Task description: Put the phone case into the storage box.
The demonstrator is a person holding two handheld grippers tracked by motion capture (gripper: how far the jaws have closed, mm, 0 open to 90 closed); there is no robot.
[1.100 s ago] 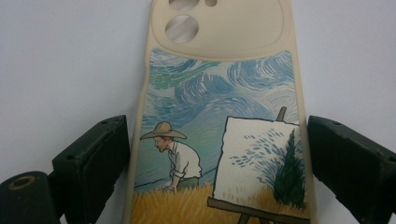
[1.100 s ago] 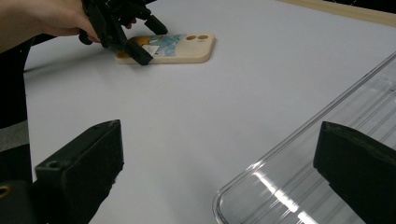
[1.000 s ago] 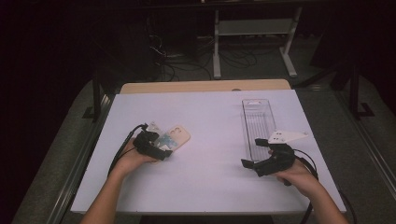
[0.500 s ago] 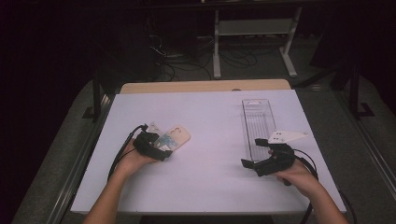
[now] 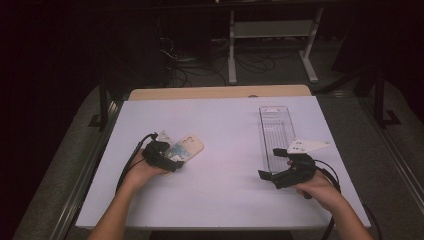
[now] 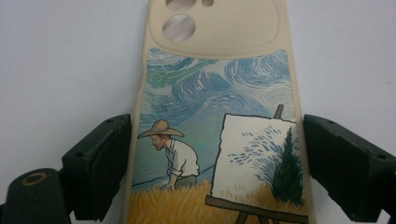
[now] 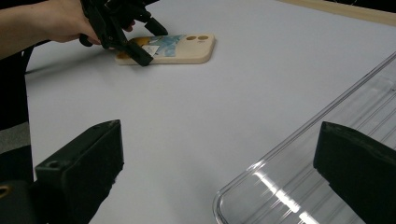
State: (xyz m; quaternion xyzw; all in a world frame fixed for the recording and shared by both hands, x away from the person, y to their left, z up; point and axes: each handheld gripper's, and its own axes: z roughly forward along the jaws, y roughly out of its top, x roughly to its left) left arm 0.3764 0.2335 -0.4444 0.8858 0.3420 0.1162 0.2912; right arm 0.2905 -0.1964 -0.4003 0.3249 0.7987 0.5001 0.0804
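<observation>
Jaws of the left gripper [image 6: 212,177] straddle the phone case [image 6: 217,116], one pad along each long edge. Left pad looks flush to the edge, right pad shows a thin sliver of table, so I read it as spread around the case rather than clamping it — hard to call from this angle. Case lies flat, printed side up, camera cutouts pointing away from the hand.

Right gripper [image 7: 224,177] has its jaws wide apart, nothing between them, hovering just off the near end of the clear tray [image 7: 327,154].

Taking the case [image 5: 183,148] as reference: left gripper [image 5: 167,160] sits at its near end, tray [image 5: 276,131] is well to its right across bare white table [image 5: 225,120], right gripper [image 5: 282,175] is beyond that at the tray's near corner.

Risks:
- Case is soft-looking and thin; a squeeze across the width may bow it or pop it out sideways.
- Pads sit low on the case, so lifting from one end will likely let the far end droop and drag.
- Uneven pad contact could twist it on closing.
- Tray is light plastic; the right gripper could nudge it.

Tray appears empty, only ribbed floor visible.
</observation>
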